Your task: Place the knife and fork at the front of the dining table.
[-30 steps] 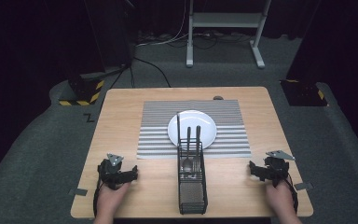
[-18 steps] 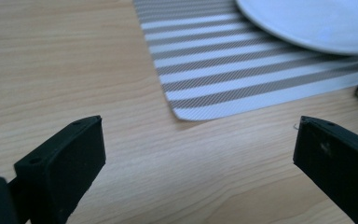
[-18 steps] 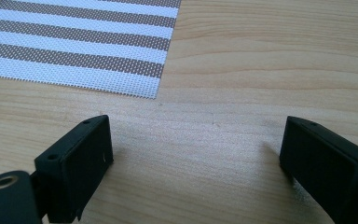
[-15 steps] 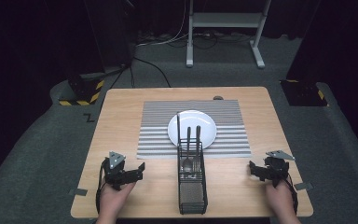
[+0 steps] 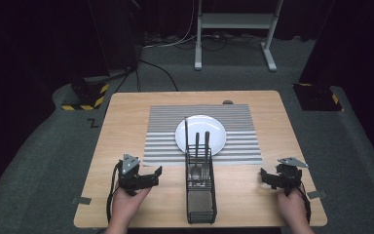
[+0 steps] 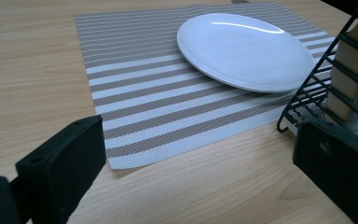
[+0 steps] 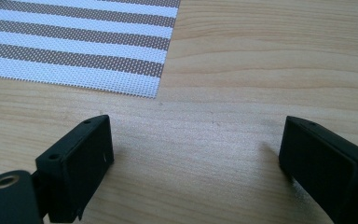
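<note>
At the near edge of the tabletop (image 5: 126,112), the left hand-held gripper (image 5: 148,179) points toward the wire caddy (image 5: 200,190), its jaws spread wide and holding nothing. The caddy stands at the middle of the near edge, its far end touching or just overlapping the striped mat (image 5: 165,131), and cutlery (image 5: 200,146) rises upright from its far compartment, the handles leaning over the white plate (image 5: 209,127) at the mat's centre. In the left gripper view, the caddy's black wire wall (image 6: 335,70) sits just beyond the right jaw, with pale handles (image 6: 349,74) behind the mesh and the plate (image 6: 242,51) close beside it. The right hand-held gripper (image 5: 271,178) rests near the right near corner, its jaws also spread and empty over bare wood, with the mat's corner (image 7: 74,46) ahead of it.

The step in hand appears to be the left gripper's reach for a piece of cutlery. Done well, the reach would likely rise above the caddy's rim, approach the handles from above rather than through the wire, and close on a single handle high up. A straight vertical lift would probably keep the piece from snagging the mesh or tipping the narrow caddy toward the plate; the right gripper could steady the caddy's near end if it rocks.
</note>
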The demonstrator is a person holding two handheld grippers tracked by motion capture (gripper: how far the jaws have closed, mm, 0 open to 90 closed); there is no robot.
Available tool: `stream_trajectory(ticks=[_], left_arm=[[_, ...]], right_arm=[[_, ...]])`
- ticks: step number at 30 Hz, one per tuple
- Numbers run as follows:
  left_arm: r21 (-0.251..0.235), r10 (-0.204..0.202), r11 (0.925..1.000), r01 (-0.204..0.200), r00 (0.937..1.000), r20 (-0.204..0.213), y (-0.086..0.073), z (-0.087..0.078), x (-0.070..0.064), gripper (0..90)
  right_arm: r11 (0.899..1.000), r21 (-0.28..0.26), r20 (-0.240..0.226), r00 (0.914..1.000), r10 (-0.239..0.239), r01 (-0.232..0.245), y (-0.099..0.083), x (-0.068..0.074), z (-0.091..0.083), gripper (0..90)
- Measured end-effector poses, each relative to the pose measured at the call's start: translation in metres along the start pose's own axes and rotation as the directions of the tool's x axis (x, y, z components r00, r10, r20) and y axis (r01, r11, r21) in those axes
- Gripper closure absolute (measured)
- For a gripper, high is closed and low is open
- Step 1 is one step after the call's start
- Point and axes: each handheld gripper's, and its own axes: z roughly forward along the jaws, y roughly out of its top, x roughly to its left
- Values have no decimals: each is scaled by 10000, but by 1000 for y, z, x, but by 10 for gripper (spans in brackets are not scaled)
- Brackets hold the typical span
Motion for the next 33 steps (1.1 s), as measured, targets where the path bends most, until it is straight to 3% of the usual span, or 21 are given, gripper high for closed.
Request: stream_trajectory(ticks=[5, 8, 11, 15, 20, 24, 26, 33], left_arm=[[-535, 35, 9986, -20, 9996, 286, 8, 2, -6, 28], [-575, 548, 9970, -527, 9978, 366, 16, 8, -17, 29], [-744, 523, 9960, -487, 9975, 470, 19, 9, -21, 29], [-1122, 141, 9937, -57, 9971, 749, 25, 7, -27, 29], [-1561, 345, 9874, -243, 9974, 626, 31, 7, -35, 30], [-1666, 254, 9860, -104, 9958, 878, 37, 10, -42, 37], [-1832, 541, 9824, -369, 9945, 895, 43, 12, -49, 47], [-2164, 862, 9746, -570, 9880, 1280, 55, 16, -61, 82]], right_arm=[[10000, 8, 9, 10000, -2, 2, 0, 0, 0, 93], [10000, -2, 11, 10000, -4, 4, 0, 0, 0, 95], [10000, 0, -3, 10000, -1, 1, 0, 0, 0, 93], [10000, 11, -10, 10000, -36, 36, 0, 0, 0, 93], [10000, 13, -16, 10000, -33, 33, 0, 0, 0, 93], [10000, -4, -56, 9999, -99, 99, 1, -1, 1, 94], [9999, -11, -53, 9999, -106, 106, 1, -1, 1, 94], [9999, -15, -73, 9999, -116, 115, 1, -1, 1, 94]])
